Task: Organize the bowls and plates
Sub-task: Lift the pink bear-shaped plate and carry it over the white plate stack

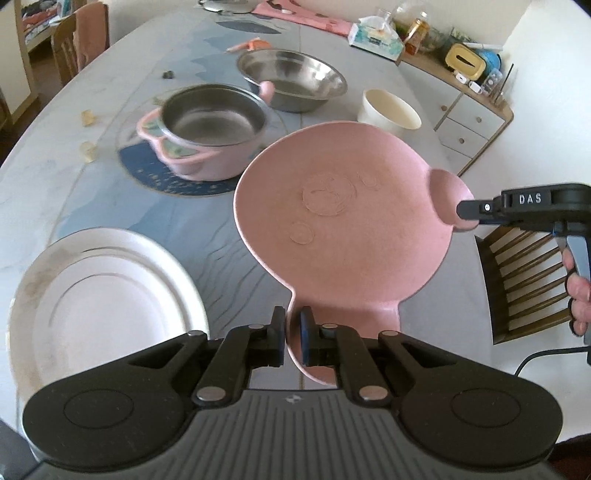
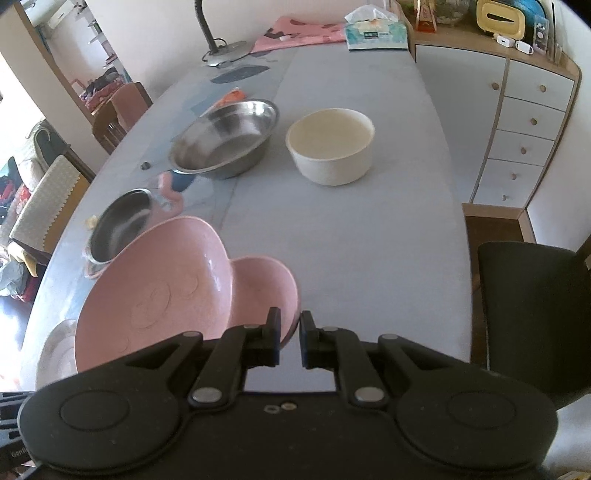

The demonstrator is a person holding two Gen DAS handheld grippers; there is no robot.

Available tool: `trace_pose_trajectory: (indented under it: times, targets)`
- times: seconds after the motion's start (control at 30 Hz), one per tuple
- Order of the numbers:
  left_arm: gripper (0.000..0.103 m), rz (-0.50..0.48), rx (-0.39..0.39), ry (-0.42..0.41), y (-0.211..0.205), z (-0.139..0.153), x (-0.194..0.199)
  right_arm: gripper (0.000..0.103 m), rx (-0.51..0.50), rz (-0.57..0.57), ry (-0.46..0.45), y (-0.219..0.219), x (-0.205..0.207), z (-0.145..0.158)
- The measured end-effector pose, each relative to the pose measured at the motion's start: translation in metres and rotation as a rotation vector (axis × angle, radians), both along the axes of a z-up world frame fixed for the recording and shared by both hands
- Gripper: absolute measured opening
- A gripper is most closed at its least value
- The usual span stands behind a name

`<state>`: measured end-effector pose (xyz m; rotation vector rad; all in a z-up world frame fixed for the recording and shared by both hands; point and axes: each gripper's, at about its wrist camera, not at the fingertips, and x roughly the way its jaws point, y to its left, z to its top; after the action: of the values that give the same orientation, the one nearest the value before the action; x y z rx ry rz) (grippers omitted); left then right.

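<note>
A pink ear-shaped plate [image 1: 332, 221] hangs tilted above the table, held by both grippers. My left gripper [image 1: 293, 334] is shut on its near ear. My right gripper [image 2: 289, 332] is shut on the rim of the other ear [image 2: 266, 291]; it also shows in the left wrist view [image 1: 466, 210]. The plate fills the lower left of the right wrist view [image 2: 159, 284]. A white plate [image 1: 103, 295] lies at the near left. A pink bowl with a steel insert [image 1: 210, 125], a steel bowl [image 1: 291, 77] and a cream bowl [image 1: 388, 110] stand further back.
A dark round mat [image 1: 147, 173] lies under the pink bowl. A tissue box [image 1: 375, 38] and pink cloth [image 2: 295, 31] lie at the table's far end. A cabinet with drawers [image 2: 524, 122] and a dark chair [image 2: 535, 314] stand to the right.
</note>
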<state>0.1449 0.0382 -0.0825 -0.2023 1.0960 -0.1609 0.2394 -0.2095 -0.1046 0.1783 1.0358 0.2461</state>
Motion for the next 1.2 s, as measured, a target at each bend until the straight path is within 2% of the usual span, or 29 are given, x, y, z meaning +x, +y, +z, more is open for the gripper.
trace_pose_trajectory:
  times: [0.23,0.67,1.0,1.2]
  targets:
    - [0.007,0.015,0.001,0.009,0.049,0.006,-0.029,0.011,0.013,0.020,0.007,0.048,-0.025,0.003]
    - [0.007,0.056,0.020,0.038,0.146,0.001,-0.070,0.011,0.006,0.078,0.049,0.146,-0.061,-0.013]
    - [0.007,0.040,0.023,0.075,0.189,-0.018,-0.083,0.011,-0.021,0.082,0.107,0.189,-0.080,-0.035]
    - [0.008,0.023,0.016,0.096,0.199,-0.031,-0.083,0.011,-0.031,0.061,0.123,0.199,-0.087,-0.045]
